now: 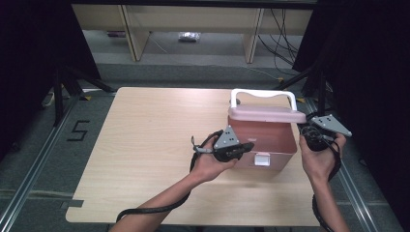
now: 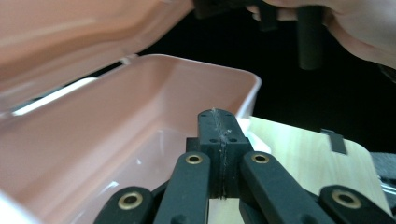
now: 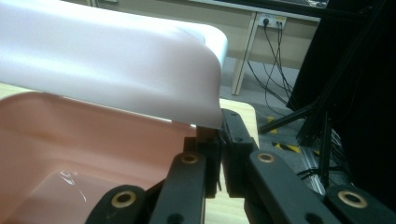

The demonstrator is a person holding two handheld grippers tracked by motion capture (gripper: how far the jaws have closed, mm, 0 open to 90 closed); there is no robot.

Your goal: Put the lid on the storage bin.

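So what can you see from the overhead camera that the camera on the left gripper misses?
The high view alone gives the pink box's white handle, its white front latch, the whole table and both forearms. The left gripper view alone gives the left gripper up close, jaws pressed together at the box's near rim, and the bare inside. Both share the open pink box with its lid raised.

Looking like a lab / recording studio; black curtains [image 1: 29, 43] are hanging along both sides; tripod legs [image 1: 67, 82] are standing on grey floor w/ a taped "5" [image 1: 78, 130]; cables [image 1: 283, 43] are trailing under benches [image 1: 193, 24] behind the wood table [image 1: 145, 145].
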